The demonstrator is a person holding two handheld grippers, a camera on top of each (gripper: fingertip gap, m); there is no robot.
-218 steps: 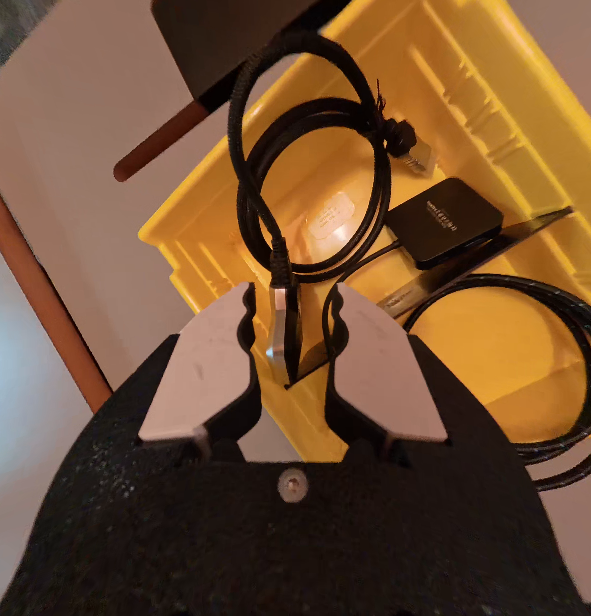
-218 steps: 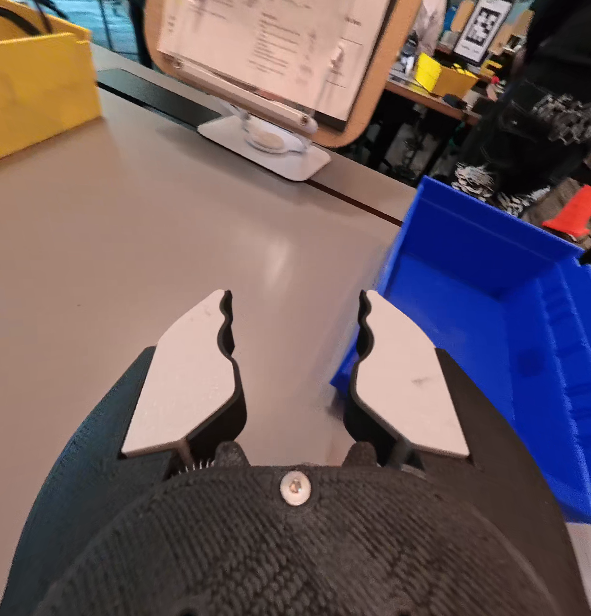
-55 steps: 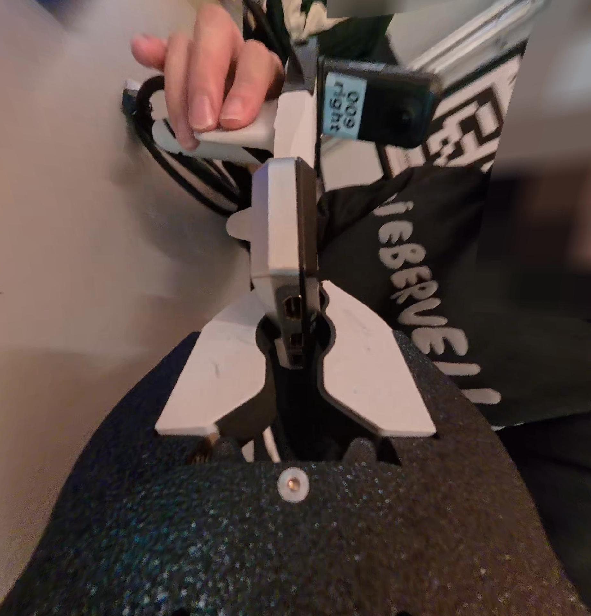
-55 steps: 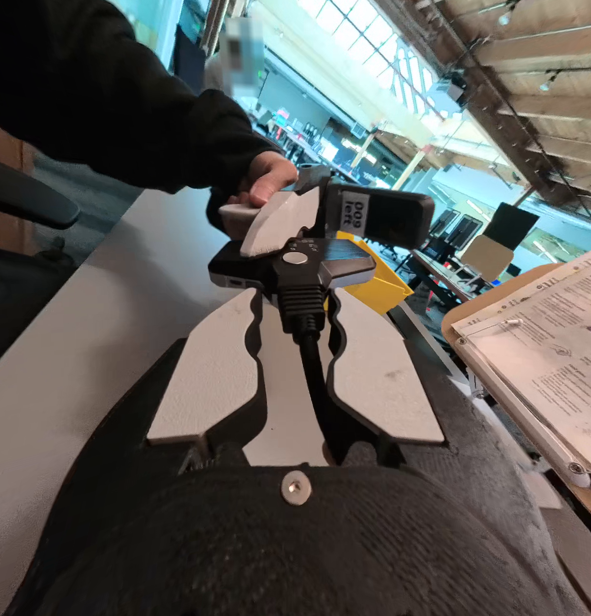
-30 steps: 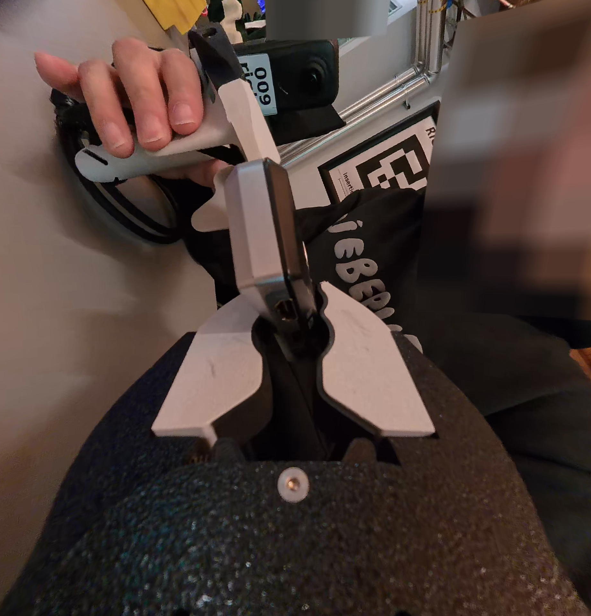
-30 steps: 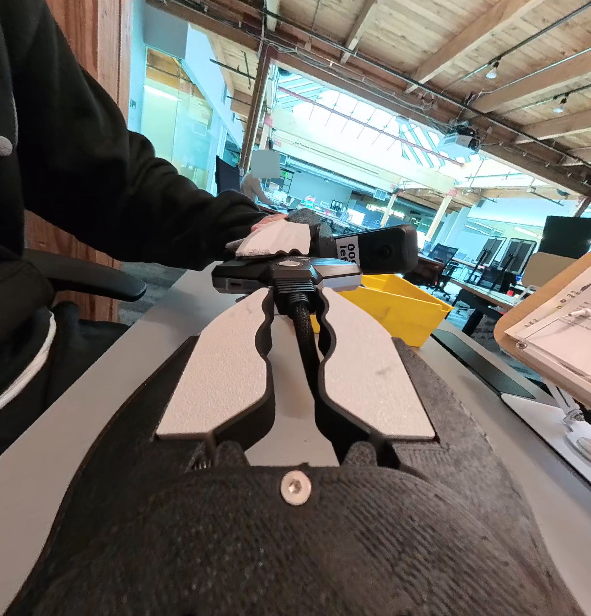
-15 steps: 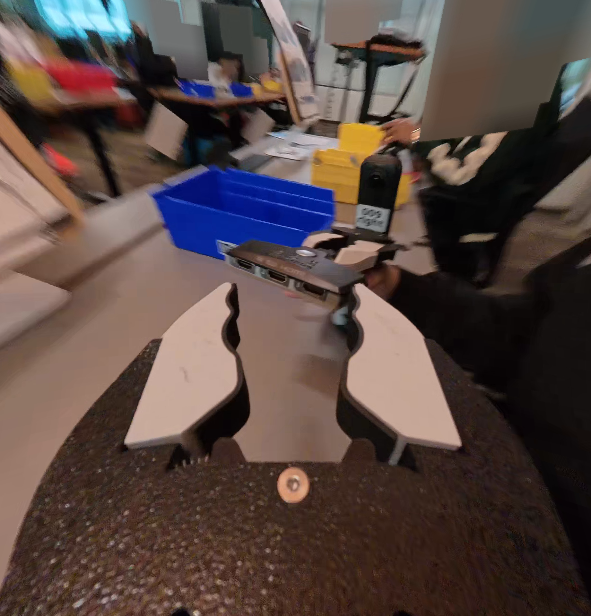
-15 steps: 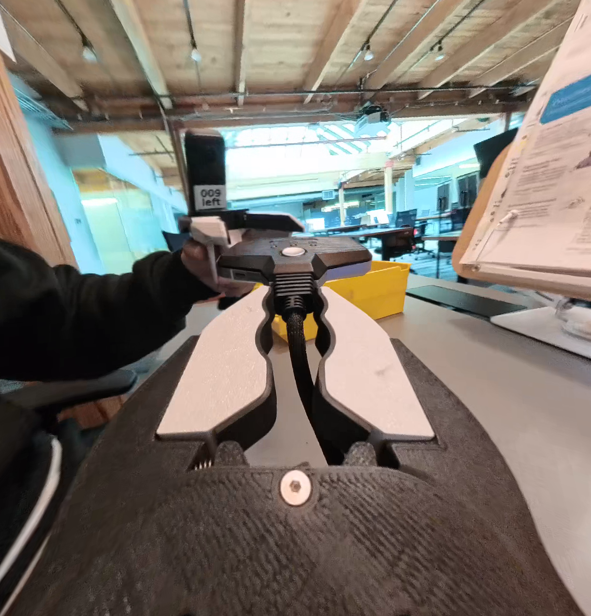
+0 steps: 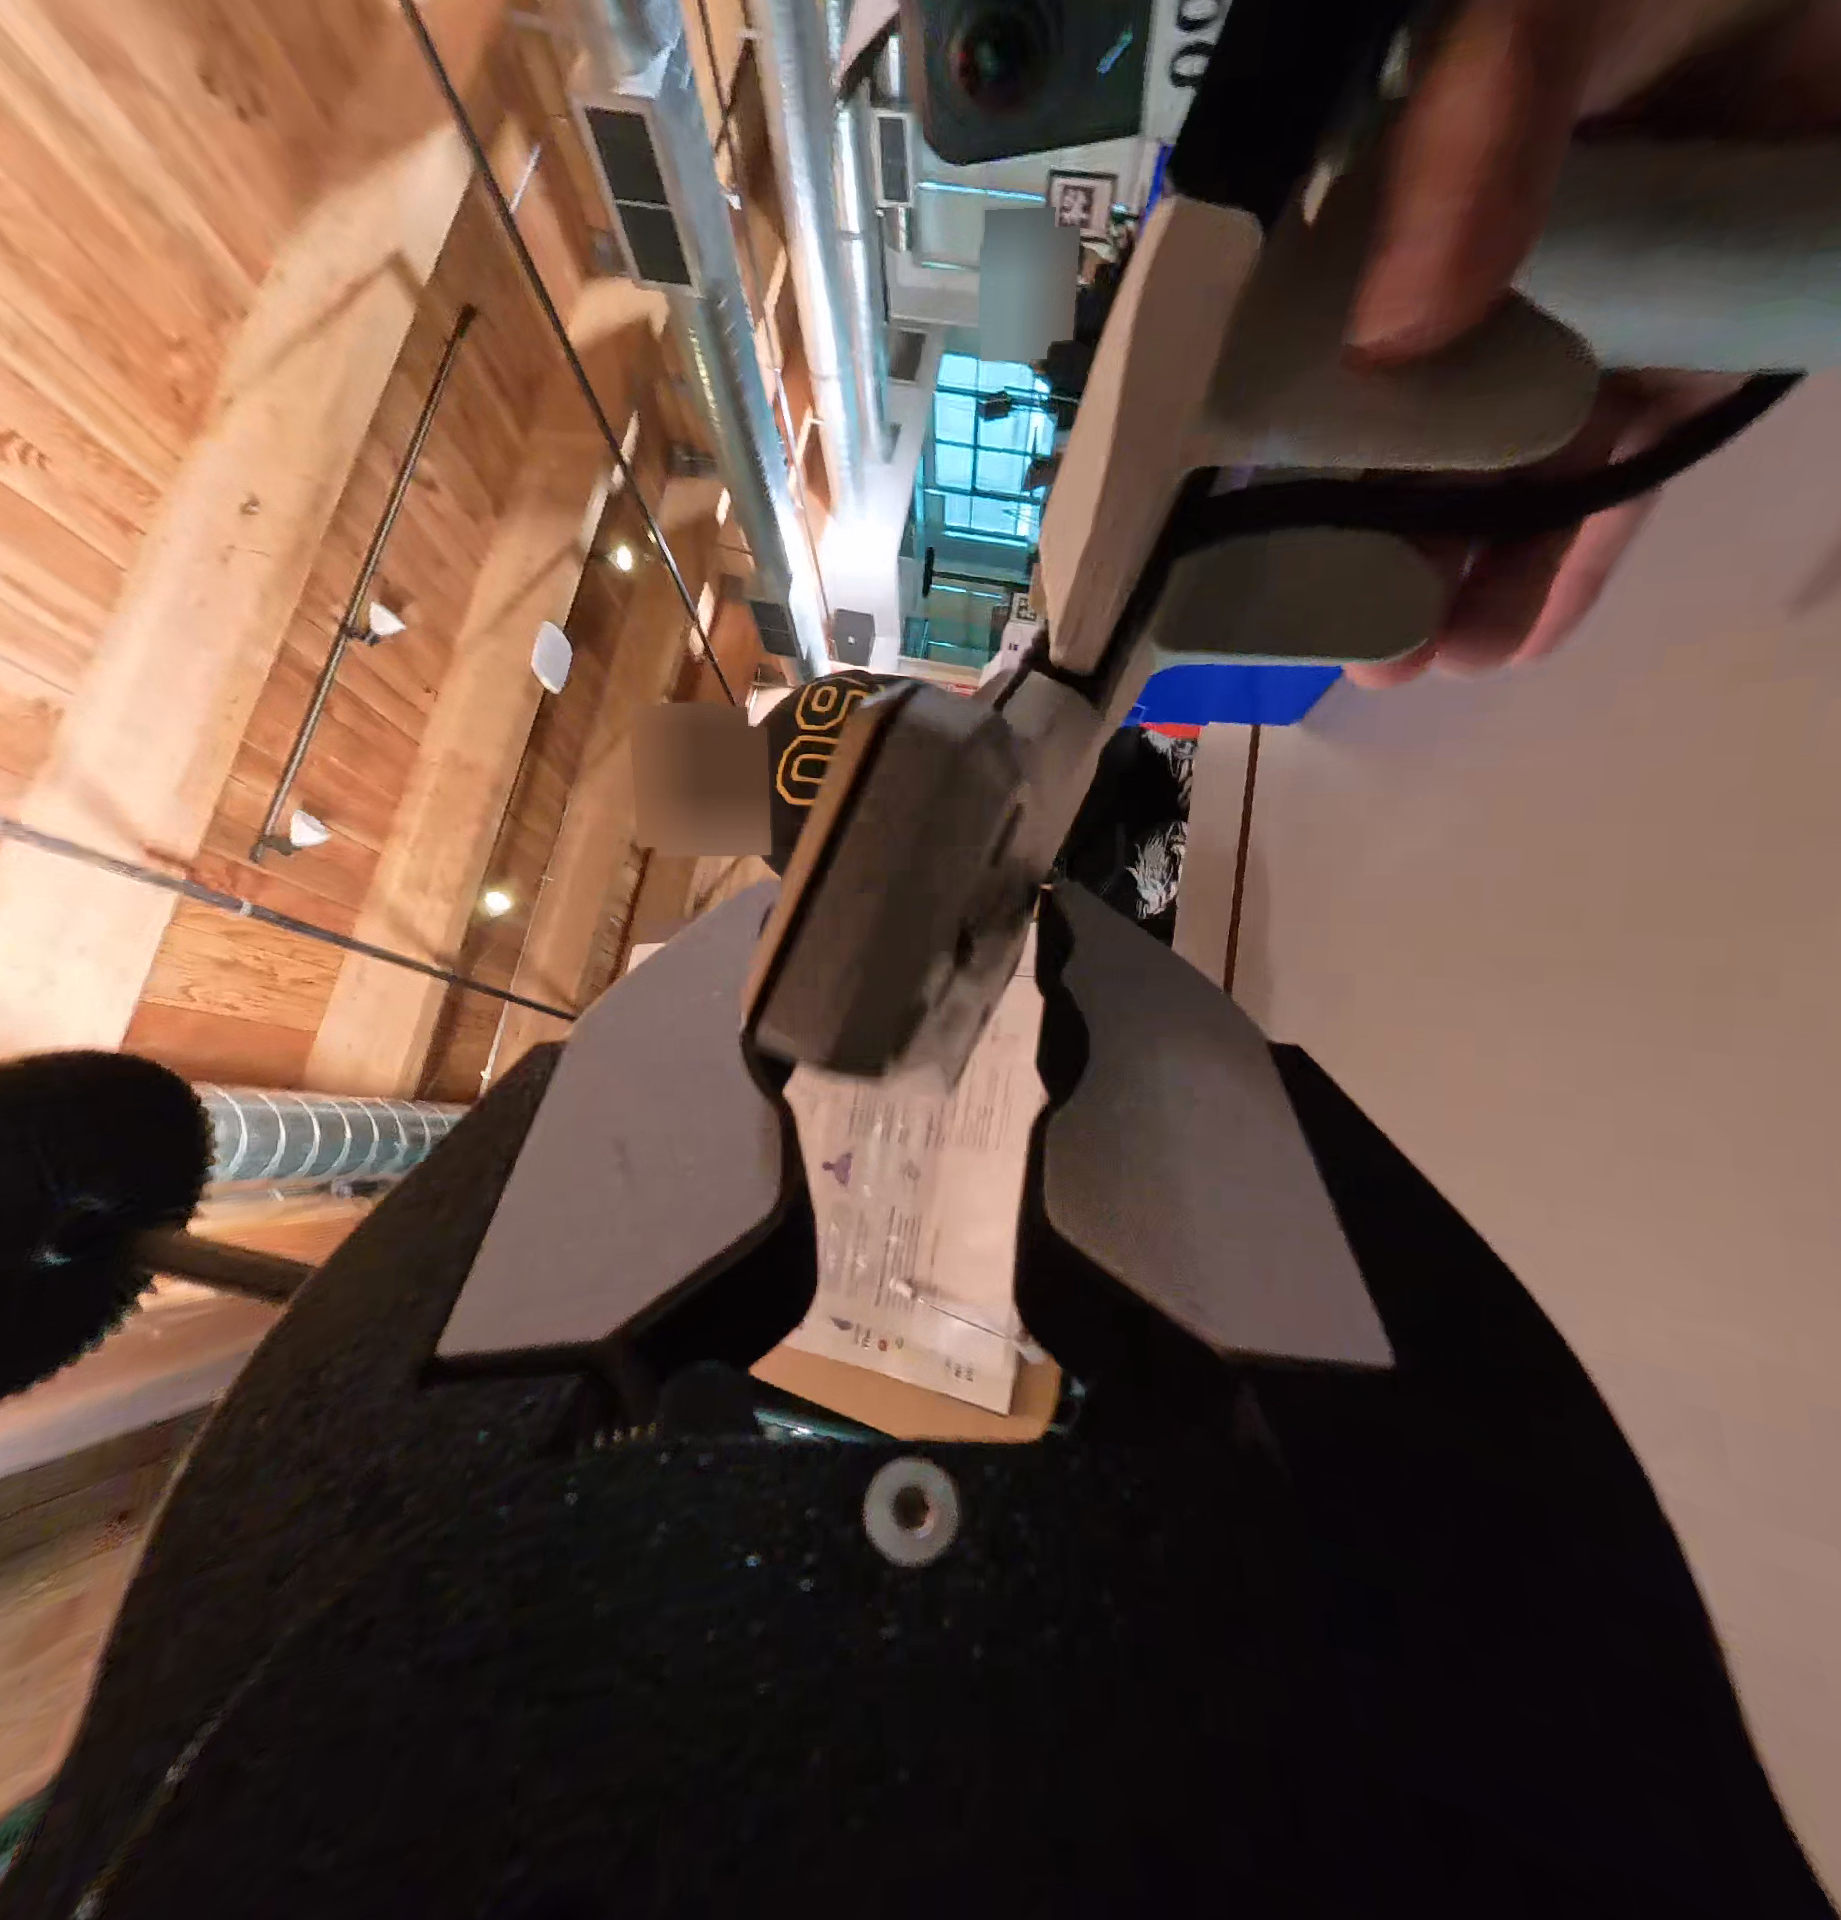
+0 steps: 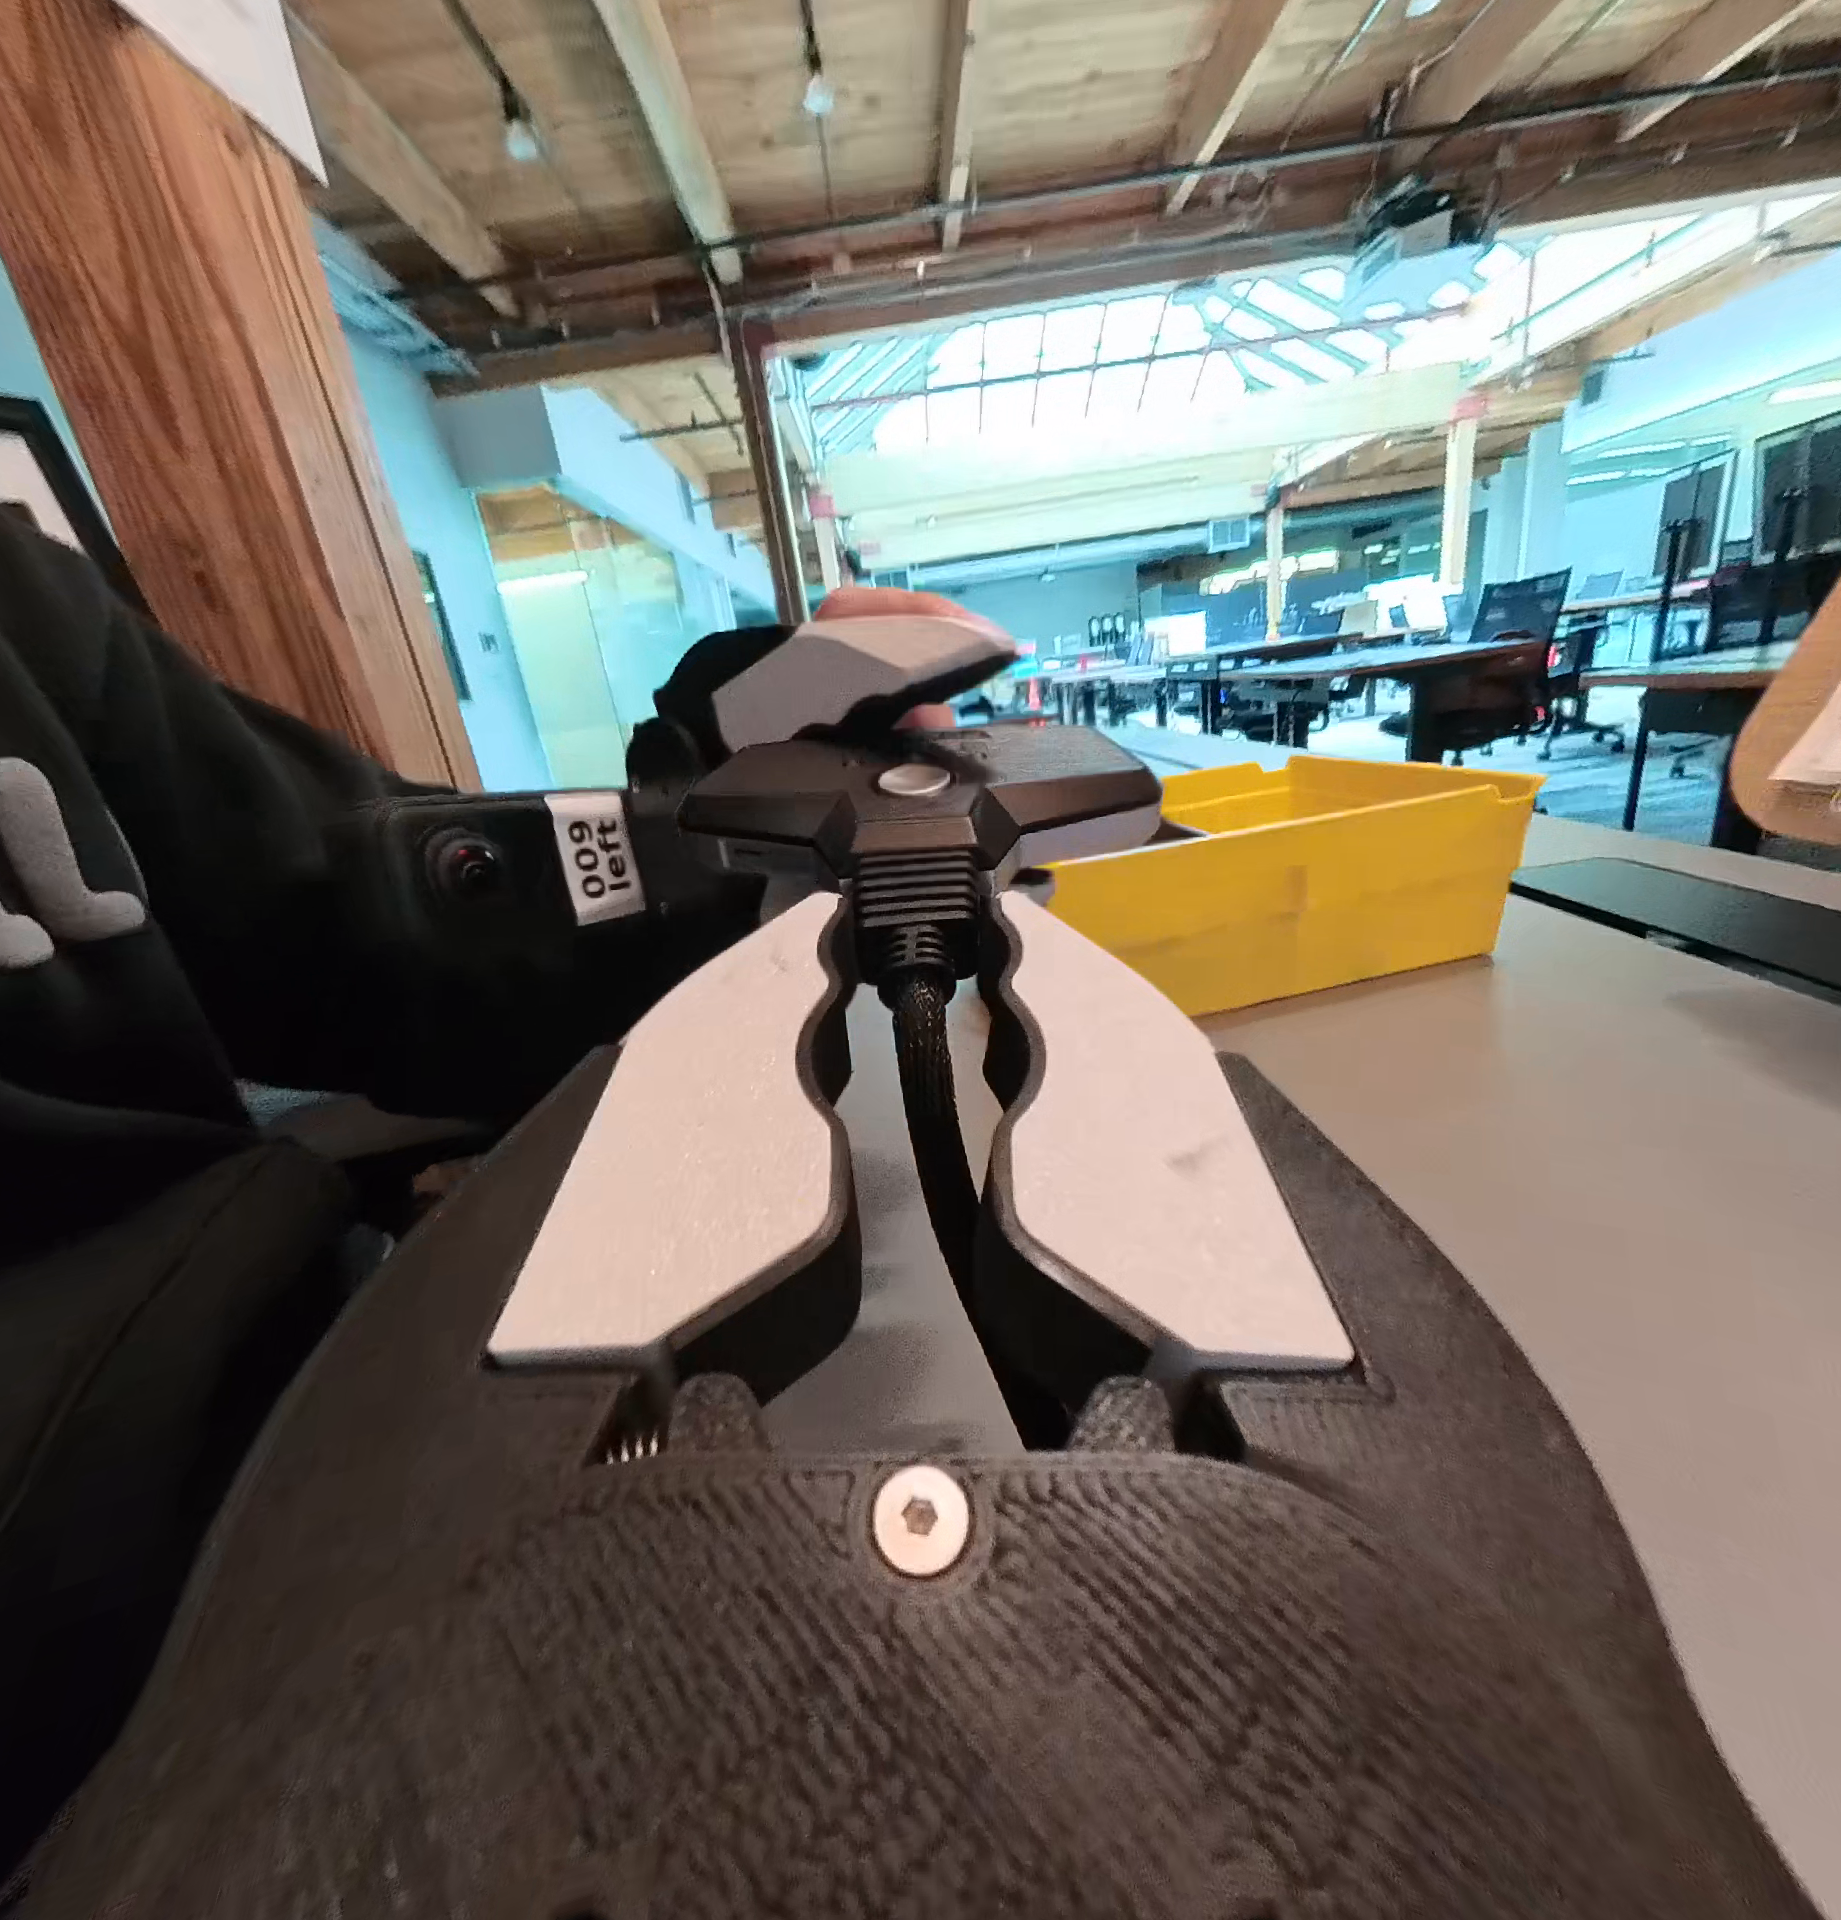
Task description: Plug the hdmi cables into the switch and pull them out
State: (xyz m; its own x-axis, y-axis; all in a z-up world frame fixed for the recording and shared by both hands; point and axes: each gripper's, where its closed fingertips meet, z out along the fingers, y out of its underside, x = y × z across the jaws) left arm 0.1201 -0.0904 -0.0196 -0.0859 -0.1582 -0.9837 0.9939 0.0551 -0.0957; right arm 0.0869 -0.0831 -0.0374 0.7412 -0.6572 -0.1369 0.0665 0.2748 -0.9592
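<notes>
The black HDMI switch (image 10: 1061,779), with a silver button on top, is held in the air between both grippers. My right gripper (image 10: 911,925) is shut on the ribbed collar of the switch's black braided cable (image 10: 931,1091), which runs back between its fingers. My left gripper (image 9: 900,914) is closed onto the far end of the switch (image 9: 874,883), one finger on each flat face. Seen from the right wrist view, one left finger (image 10: 854,675) lies on top of the switch and the lower one is hidden. No other HDMI cable is in view.
A yellow bin (image 10: 1311,873) stands on the grey table (image 10: 1570,1143) just behind the switch. A clipboard with papers (image 10: 1820,727) leans at the right, with a black flat pad (image 10: 1705,904) below it. A blue bin (image 9: 1238,691) is farther off. A black sleeve fills the left.
My left gripper held the switch, opened and let go, then rolled sideways and closed on it again. My right gripper stayed shut on the cable collar and swung slightly.
</notes>
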